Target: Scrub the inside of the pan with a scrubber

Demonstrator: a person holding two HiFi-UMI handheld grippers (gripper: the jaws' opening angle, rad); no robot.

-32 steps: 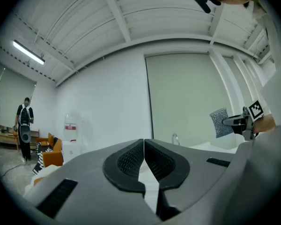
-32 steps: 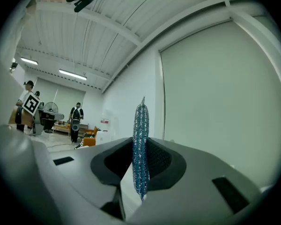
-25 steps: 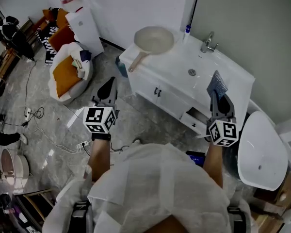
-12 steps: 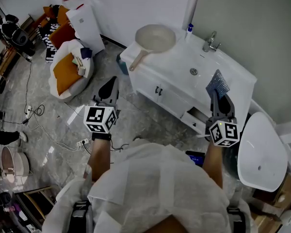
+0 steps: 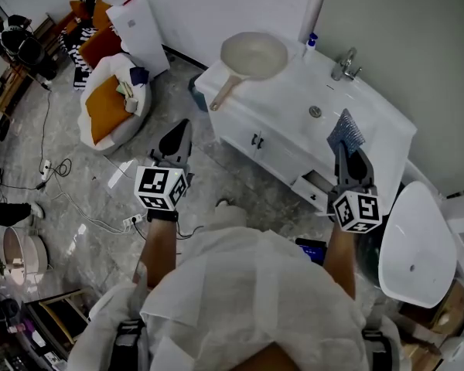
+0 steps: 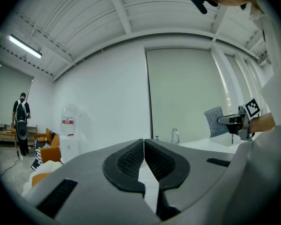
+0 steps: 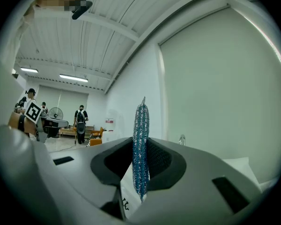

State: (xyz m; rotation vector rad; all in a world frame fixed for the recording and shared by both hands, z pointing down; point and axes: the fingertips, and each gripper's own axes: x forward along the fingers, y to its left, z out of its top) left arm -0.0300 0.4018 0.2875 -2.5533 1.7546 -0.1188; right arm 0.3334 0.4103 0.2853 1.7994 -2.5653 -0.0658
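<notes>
Grips scrubber (image 5: 346,132) edge-on in right gripper (image 5: 348,150), at 2 o'clock near counter (image 5: 290,91). Has left gripper (image 5: 178,130) closed tight, empty, at 10 o'clock. Finds pan (image 5: 253,55) at 12 o'clock on counter's left end, well apart from both. Judged barely begun: yet to reach pan, scrub inside.

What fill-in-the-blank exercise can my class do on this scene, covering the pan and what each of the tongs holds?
1. The right tongs are shut on a blue mesh ____.
2. The left tongs are shut and hold ____.
3. In the head view, the pan stands on the white counter to the ____ of the faucet.

Missing words: scrubber; nothing; left.
</notes>
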